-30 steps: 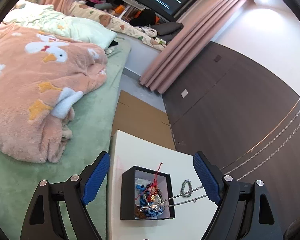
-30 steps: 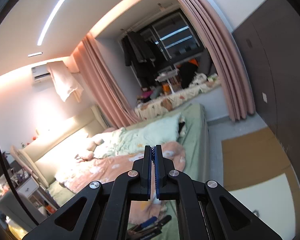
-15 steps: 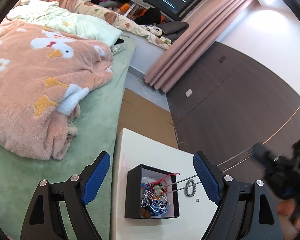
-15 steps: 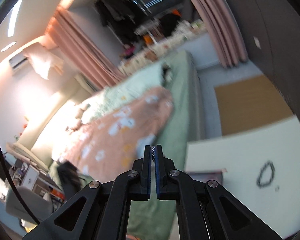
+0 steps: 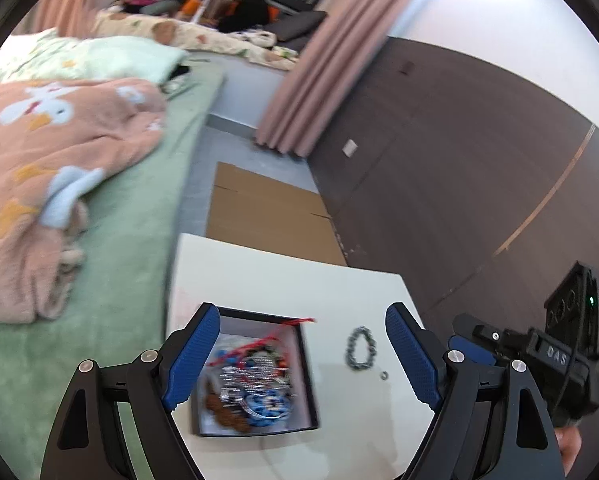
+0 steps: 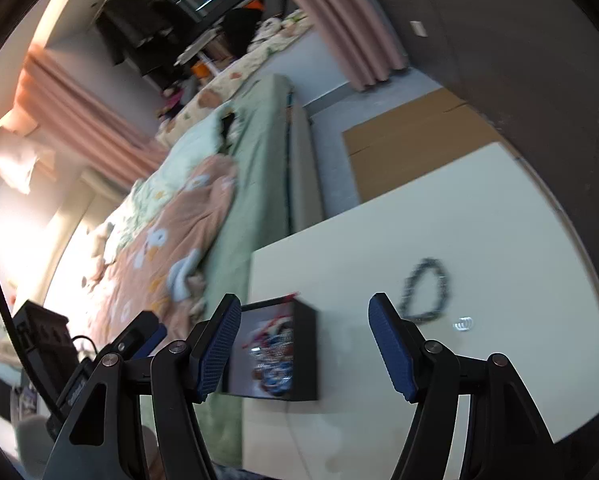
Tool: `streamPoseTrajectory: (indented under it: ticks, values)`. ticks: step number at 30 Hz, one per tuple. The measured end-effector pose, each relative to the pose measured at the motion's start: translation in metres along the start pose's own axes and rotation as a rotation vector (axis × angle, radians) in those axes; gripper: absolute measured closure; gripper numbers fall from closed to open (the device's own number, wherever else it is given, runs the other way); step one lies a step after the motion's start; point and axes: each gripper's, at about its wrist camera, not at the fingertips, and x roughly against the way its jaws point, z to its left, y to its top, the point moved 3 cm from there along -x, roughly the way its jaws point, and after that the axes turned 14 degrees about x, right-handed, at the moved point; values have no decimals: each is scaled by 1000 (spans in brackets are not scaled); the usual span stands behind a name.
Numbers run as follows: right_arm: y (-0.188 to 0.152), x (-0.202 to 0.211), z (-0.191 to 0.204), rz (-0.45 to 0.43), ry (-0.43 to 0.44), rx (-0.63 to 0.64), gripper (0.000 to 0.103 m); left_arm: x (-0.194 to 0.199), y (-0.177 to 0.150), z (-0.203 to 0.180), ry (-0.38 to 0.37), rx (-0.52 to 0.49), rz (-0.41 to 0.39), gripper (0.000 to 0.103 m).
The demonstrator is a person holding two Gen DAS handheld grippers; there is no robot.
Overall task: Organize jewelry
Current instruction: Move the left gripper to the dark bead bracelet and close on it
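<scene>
Released since the earlier frame, the silver chain is heaped in the black box (image 5: pixel 255 376) (beaded bracelet (image 5: pixel 360 348) beside it on the white table (image 5: pixel 283 280)), both right gripper (image 6: pixel 305 350) and left gripper (image 5: pixel 303 356) being spread wide and empty

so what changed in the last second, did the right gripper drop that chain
Yes: the right gripper, shut on a silver chain a second ago, is now open and tipped down toward the white table. The chain now lies piled in the black jewelry box. The left gripper stayed open; the grey beaded bracelet stayed put.
</scene>
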Motion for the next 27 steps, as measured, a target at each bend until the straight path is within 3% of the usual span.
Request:
streamPoseTrajectory:
  ticks: [6, 13, 23, 27]
  values:
    - [-11, 14, -45, 37, -79, -75, 36, -27, -20, -31, -26, -72, 46, 21]
    - [-34, 4, -90, 122, -125, -205, 36, -60, -39, -54, -37, -123, 114, 43]
    - [-31, -1, -126, 134, -67, -328, 36, -108, -65, -72, 36, -205, 172, 54]
    - [-26, -6, -133, 154, -102, -329, 36, -132, -74, -74, 83, -251, 200, 58]
